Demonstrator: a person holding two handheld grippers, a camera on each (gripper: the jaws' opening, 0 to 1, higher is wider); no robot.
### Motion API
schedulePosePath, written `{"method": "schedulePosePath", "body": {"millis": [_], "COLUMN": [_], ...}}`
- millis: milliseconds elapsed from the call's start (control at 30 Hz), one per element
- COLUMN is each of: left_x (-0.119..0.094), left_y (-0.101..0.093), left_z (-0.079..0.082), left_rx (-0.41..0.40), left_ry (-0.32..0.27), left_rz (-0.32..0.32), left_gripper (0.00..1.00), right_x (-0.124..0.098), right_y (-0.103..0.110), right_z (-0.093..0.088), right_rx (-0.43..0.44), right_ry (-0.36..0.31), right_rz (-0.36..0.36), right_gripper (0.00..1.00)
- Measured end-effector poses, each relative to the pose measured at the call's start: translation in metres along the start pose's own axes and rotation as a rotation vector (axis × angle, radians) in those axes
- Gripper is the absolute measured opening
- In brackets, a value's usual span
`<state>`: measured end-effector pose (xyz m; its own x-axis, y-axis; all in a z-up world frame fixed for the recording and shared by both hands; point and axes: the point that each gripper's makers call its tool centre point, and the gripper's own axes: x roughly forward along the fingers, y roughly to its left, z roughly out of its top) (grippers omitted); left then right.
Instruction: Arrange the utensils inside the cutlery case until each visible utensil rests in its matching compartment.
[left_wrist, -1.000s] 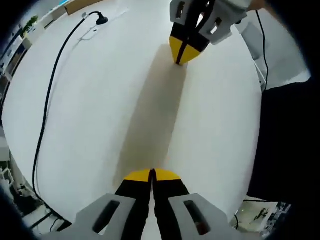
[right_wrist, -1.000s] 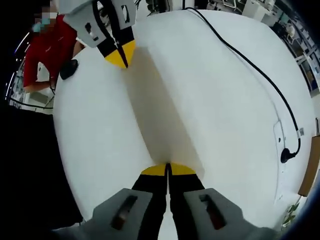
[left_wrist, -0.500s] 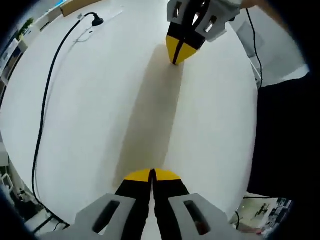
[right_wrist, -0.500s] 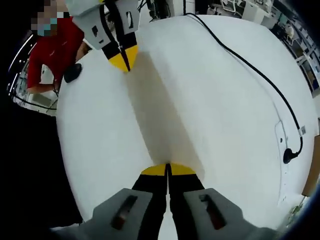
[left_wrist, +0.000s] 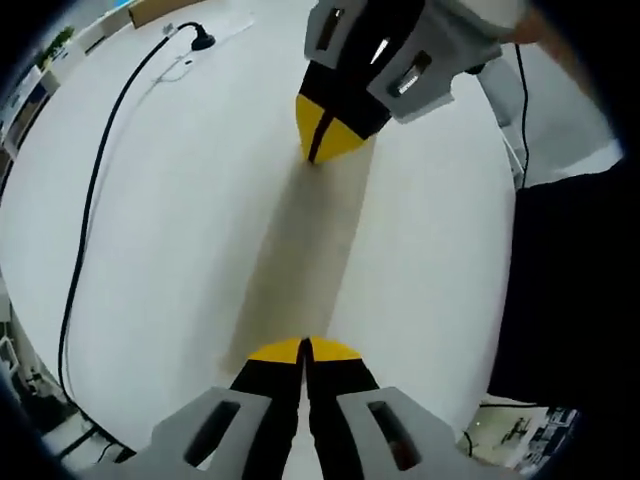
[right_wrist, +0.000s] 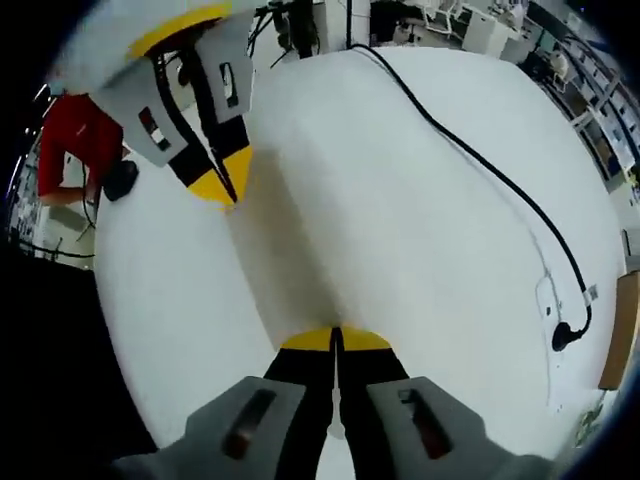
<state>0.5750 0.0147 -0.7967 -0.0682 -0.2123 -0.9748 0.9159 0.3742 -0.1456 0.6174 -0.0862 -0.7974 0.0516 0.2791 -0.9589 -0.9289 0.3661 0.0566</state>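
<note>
My left gripper (left_wrist: 304, 350) is shut with nothing in it, its yellow tips low over a bare white table (left_wrist: 200, 200). Across from it, the right gripper (left_wrist: 322, 130) comes in from the top, tips together, pointing down at the table. In the right gripper view my right gripper (right_wrist: 335, 340) is shut and empty over the same white table (right_wrist: 400, 200). The left gripper (right_wrist: 222, 185) enters at upper left, shut too. No utensils or cutlery case are in these frames.
A black cable (left_wrist: 95, 190) runs along the table's left side to a plug (left_wrist: 203, 41); the same cable (right_wrist: 480, 170) ends at a plug (right_wrist: 562, 336) on the right. A person in red (right_wrist: 70, 140) sits beyond the far edge. A dark sleeve (left_wrist: 570, 270) covers the right.
The two grippers have come closer together: each looms larger in the other's view. Both stayed shut and empty.
</note>
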Motion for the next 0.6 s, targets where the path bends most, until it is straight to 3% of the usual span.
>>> {"method": "schedulePosePath", "body": {"millis": [100, 200, 233, 267, 300, 333, 367, 433, 467, 533, 600], "left_x": [0.000, 0.000, 0.000, 0.000, -0.001, 0.000, 0.000, 0.000, 0.000, 0.000, 0.000], "left_y": [0.001, 0.001, 0.001, 0.002, -0.001, -0.001, -0.002, -0.002, -0.003, -0.002, -0.003], "left_z": [0.000, 0.000, 0.000, 0.000, -0.002, 0.000, 0.001, 0.000, -0.001, 0.000, 0.000], "left_rx": [0.001, -0.001, -0.001, -0.003, 0.053, 0.013, -0.048, -0.034, -0.039, -0.032, -0.019], "left_ry": [0.007, 0.015, 0.018, 0.022, 0.045, 0.025, 0.031, 0.029, 0.031, 0.031, 0.040], "left_rz": [0.006, 0.009, 0.010, 0.012, -0.014, 0.006, 0.001, -0.014, -0.020, -0.008, 0.000], "left_gripper": [0.00, 0.00, 0.00, 0.00, 0.00, 0.00, 0.00, 0.00, 0.00, 0.00, 0.00], "right_x": [0.001, 0.002, 0.002, 0.001, 0.004, 0.004, 0.003, -0.005, -0.010, -0.016, -0.019], "right_y": [0.001, 0.000, 0.001, 0.000, 0.014, 0.005, 0.006, 0.002, -0.010, -0.020, -0.024], "right_z": [0.000, 0.000, 0.001, 0.001, -0.002, 0.001, -0.001, -0.017, -0.017, -0.028, -0.040], "right_rx": [-0.098, -0.030, -0.032, -0.103, -0.125, -0.115, -0.119, -0.061, -0.012, 0.040, 0.007], "right_ry": [0.003, 0.014, 0.020, 0.041, 0.047, 0.010, 0.003, 0.041, -0.007, 0.013, 0.051], "right_rz": [0.004, 0.009, 0.002, -0.027, 0.043, 0.013, 0.036, 0.051, 0.006, -0.013, -0.018], "right_gripper": [0.00, 0.00, 0.00, 0.00, 0.00, 0.00, 0.00, 0.00, 0.00, 0.00, 0.00]}}
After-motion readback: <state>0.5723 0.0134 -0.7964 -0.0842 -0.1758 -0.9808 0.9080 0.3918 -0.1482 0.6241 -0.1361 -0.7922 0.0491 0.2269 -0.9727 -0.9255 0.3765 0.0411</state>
